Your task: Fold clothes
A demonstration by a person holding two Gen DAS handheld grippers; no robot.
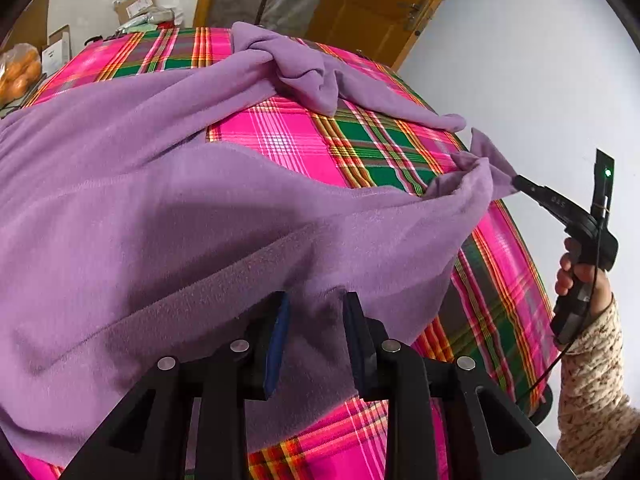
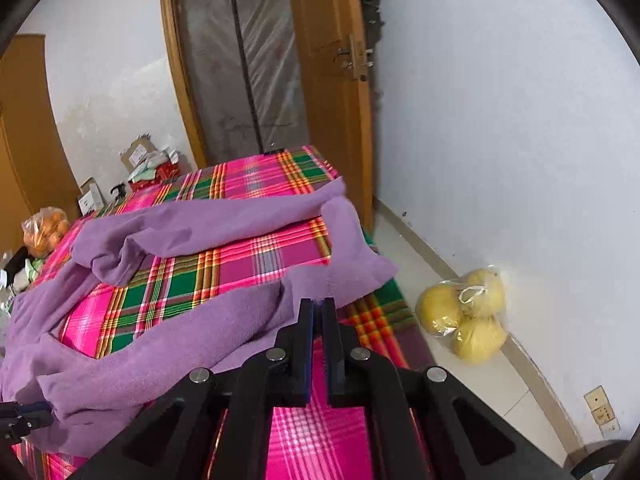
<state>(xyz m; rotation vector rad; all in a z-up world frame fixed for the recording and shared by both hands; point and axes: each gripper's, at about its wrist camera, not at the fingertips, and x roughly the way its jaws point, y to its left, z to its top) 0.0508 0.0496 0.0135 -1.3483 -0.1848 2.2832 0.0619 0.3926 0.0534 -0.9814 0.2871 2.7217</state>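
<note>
A purple fleece garment [image 1: 160, 200] lies spread and rumpled over a table under a pink and green plaid cloth [image 1: 288, 144]. At the near edge my left gripper [image 1: 316, 304] has a bunched fold of the fleece between its blue pads, and creases run into the gap. Its tip [image 2: 40, 408] shows at the lower left of the right wrist view, against the garment [image 2: 200, 320]. My right gripper [image 2: 318, 302] is shut on a thin edge of fleece at the table's right side. From the left wrist view, that gripper [image 1: 516, 180] pinches a stretched corner just off the table edge.
A bag of oranges [image 2: 46, 228] and cardboard boxes [image 2: 138, 156] crowd the table's far left. A bag of yellow fruit [image 2: 464, 316] sits on the floor by the white wall. A wooden door [image 2: 332, 80] stands behind the table. A person's hand and speckled sleeve [image 1: 592, 360] hold the right gripper.
</note>
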